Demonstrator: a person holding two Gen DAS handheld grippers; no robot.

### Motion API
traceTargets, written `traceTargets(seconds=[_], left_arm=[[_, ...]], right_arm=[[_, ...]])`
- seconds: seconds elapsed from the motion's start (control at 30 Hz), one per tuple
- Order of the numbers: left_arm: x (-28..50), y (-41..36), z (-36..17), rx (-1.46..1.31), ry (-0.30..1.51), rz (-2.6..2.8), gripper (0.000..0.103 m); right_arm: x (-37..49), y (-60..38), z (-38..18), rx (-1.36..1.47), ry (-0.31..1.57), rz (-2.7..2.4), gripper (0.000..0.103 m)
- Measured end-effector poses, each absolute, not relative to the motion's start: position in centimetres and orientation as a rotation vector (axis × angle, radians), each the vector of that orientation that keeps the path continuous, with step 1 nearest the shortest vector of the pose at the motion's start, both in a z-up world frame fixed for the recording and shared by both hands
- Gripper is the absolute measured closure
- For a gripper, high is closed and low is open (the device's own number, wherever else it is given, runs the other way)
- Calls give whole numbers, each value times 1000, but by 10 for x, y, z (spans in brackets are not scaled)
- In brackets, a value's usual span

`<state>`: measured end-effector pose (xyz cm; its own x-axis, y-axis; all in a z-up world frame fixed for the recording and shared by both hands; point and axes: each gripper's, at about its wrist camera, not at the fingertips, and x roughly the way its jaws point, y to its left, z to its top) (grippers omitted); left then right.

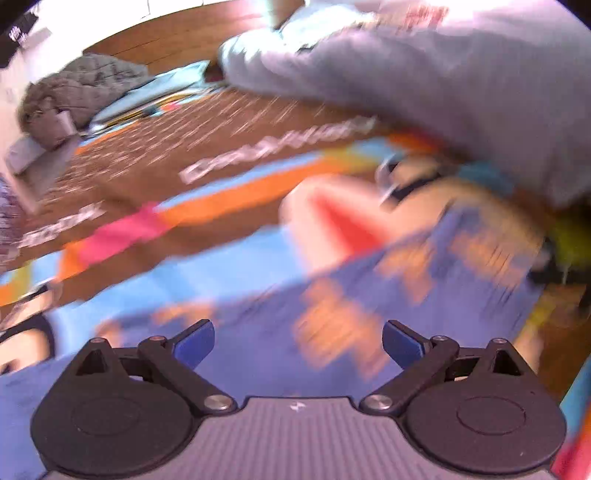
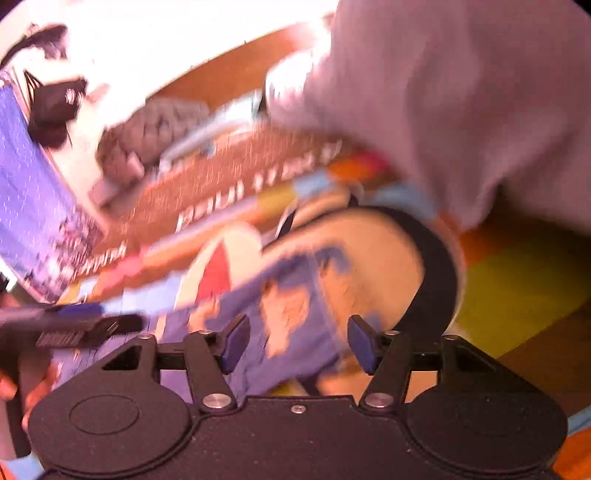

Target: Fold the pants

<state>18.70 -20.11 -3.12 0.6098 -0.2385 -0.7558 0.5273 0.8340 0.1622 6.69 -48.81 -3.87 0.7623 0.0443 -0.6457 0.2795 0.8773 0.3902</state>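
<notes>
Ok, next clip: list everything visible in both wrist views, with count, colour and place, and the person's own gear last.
pants: one, blue-purple with orange print, on the mat ahead of both grippers, blurred
play mat: one, brown with white lettering and orange, pink and blue bands, under the pants
grey garment: one, lavender-grey, large, upper right of both views
quilted cloth: one, grey-brown, bunched at the mat's far left
wood floor: brown, beyond the mat
left gripper: black with blue fingers, open, nothing between them
right gripper: black with blue fingers, open over the pants
hand: one, lower left of the right wrist view
</notes>
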Motion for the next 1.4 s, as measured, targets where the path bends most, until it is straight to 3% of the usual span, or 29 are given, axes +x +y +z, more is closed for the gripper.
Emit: traceTargets(seconds=[0.07, 0.17, 0.23, 0.27, 0.3, 0.4, 0.5, 0.6, 0.73, 0.77, 0.8, 0.87, 0.9, 0.97, 1.1, 1.27, 1.37, 1.4], left_arm=[[181, -173, -31, 442, 812, -396, 4], [181, -125, -10, 366, 812, -359, 4], [186, -95, 11, 289, 790, -324, 2], [190, -82, 19, 258, 781, -307, 1], [195, -72, 26, 233, 773, -290, 1], [231, -53, 31, 196, 794, -274, 1], [266, -50, 19, 222, 839, -285, 13], [305, -58, -3, 247, 929, -337, 15], [331, -76, -28, 306, 1035, -451, 19], [333, -81, -32, 334, 1053, -468, 27], [335, -85, -36, 363, 1080, -482, 46], [335, -88, -46, 373, 1097, -508, 67], [331, -89, -45, 372, 1082, -509, 89], [323, -92, -37, 386, 1028, -515, 92], [314, -86, -23, 354, 917, -486, 93], [324, -98, -56, 365, 965, -371, 89], [321, -110, -51, 388, 931, -284, 73], [318, -115, -45, 396, 925, -250, 54]], right_arm=[[79, -493, -54, 558, 814, -192, 38], [83, -496, -51, 592, 809, -248, 37], [85, -485, -46, 541, 810, -286, 29], [84, -477, -44, 511, 809, -304, 13], [85, -466, -41, 467, 806, -325, 4], [88, -429, -33, 288, 770, -253, 5], [91, -393, -32, 90, 751, -181, 4], [100, -368, -39, -51, 779, -135, 4], [107, -365, -41, -76, 813, -131, 4], [109, -367, -41, -63, 813, -132, 4], [109, -369, -41, -49, 814, -134, 4], [108, -374, -42, -15, 821, -138, 4], [108, -376, -41, 2, 826, -138, 4], [110, -380, -43, 34, 843, -137, 4], [111, -386, -47, 76, 862, -133, 4], [115, -391, -54, 107, 908, -147, 4], [113, -393, -53, 118, 902, -149, 4], [111, -394, -52, 129, 895, -150, 4]])
